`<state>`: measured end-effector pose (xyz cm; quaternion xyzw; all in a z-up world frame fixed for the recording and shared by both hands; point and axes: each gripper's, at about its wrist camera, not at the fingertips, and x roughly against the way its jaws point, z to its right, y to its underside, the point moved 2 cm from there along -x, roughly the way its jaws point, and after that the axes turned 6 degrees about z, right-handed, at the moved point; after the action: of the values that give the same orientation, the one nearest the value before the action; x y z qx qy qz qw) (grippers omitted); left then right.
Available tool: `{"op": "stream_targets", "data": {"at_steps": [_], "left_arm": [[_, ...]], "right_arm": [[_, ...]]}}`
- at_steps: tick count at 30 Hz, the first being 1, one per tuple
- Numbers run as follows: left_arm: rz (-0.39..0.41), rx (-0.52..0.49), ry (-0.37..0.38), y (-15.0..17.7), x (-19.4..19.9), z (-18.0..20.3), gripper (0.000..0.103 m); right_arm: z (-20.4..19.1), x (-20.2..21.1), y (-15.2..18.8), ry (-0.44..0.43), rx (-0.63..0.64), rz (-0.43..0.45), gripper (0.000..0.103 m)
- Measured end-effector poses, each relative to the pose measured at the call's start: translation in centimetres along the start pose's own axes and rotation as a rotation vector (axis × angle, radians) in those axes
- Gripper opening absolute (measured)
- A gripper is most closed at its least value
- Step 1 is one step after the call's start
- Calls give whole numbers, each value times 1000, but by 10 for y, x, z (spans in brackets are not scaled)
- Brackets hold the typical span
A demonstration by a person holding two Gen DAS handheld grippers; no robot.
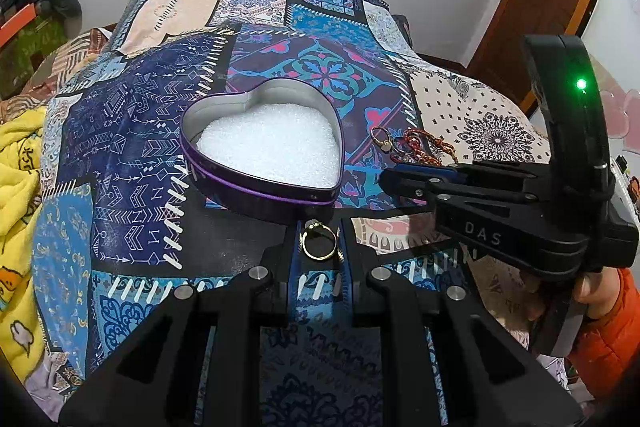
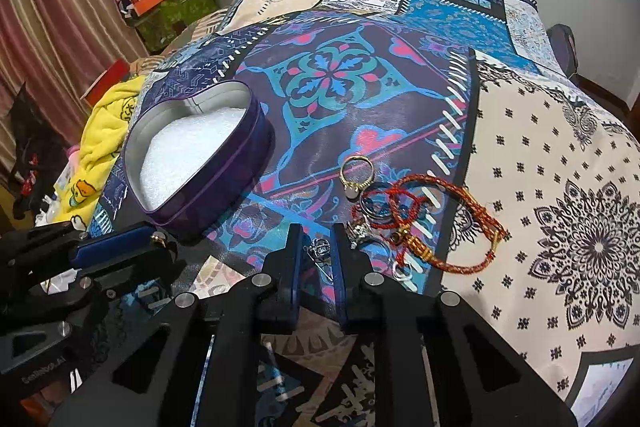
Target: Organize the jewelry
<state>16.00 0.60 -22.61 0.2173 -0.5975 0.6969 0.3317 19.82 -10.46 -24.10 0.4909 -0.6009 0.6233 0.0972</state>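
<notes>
Left tool grips gold ring | right tool grips silver ring

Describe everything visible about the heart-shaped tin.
The heart-shaped tin is an open, lidless box with dark purple outer walls, a lighter purple band running round them, and a bare silvery metal inside. A white, grainy foam pad lines its floor; no jewelry lies in it. It sits flat on the patchwork cloth, its point towards the left gripper, which holds a gold ring just short of its rim. The loose jewelry lies apart, to its right.
</notes>
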Motion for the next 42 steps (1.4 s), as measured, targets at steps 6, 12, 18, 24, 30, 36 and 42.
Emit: {"op": "stream_targets", "data": {"at_steps": [6,12,18,24,30,36,42], "left_arm": [[20,7,-1,-2,13,-3,17],[75,15,-22,-12,36,-6,17],[152,29,-52,-29,62,-15,17],[219,43,-88,-44,83,-24,17],[248,36,-90,-53,89,-28,17],[239,42,-75,-60,76,-39,17],[202,47,-46,-60,52,-47,17]], "right_arm": [[-5,14,-1,-14,-17,14,12],[-13,41,-15,-23,-24,86,12],[-26,65,-31,-45,-40,169,12],[-42,75,-47,-67,-13,226,12],[-56,74,-61,-94,15,259,12],[-64,58,-73,-120,28,261,12],[-65,36,-76,-140,19,229,12]]}}
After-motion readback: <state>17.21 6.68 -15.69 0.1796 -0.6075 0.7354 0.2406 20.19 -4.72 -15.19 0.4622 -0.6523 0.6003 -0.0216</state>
